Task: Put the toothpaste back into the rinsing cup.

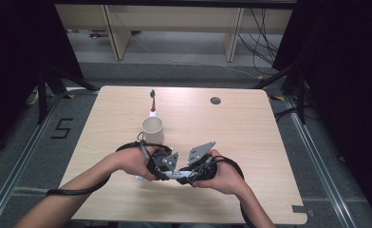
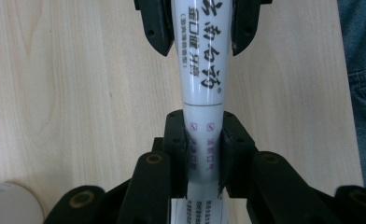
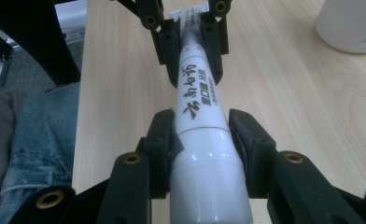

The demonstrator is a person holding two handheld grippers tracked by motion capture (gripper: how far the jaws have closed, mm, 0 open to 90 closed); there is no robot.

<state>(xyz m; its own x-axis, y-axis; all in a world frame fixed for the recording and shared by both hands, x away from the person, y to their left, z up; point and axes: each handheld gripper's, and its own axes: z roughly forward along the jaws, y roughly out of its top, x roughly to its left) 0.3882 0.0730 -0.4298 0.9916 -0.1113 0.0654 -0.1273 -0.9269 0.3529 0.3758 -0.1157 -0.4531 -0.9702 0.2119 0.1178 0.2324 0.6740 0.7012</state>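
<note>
A white toothpaste tube (image 1: 179, 176) with dark lettering is held level just above the table's near middle, between both grippers. My left gripper (image 2: 203, 135) is shut on the tube's flat tail end (image 2: 202, 70). My right gripper (image 3: 203, 135) is shut on the thick cap end (image 3: 204, 158), its pads pressing both sides. The two face each other along the tube (image 3: 197, 93): the right gripper (image 2: 200, 28) shows at the top of the left gripper view, and the left gripper (image 3: 190, 42) at the top of the right gripper view. From above, the left gripper (image 1: 167, 172) and right gripper (image 1: 190, 174) nearly meet.
A cream cup (image 1: 153, 129) stands just beyond the left hand, also seen as a white cup (image 3: 349, 23). A toothbrush (image 1: 152, 102) lies behind it. The wooden table (image 1: 250, 142) has a round hole (image 1: 215, 100) at the back. The person's jeans (image 3: 27, 140) border the near edge.
</note>
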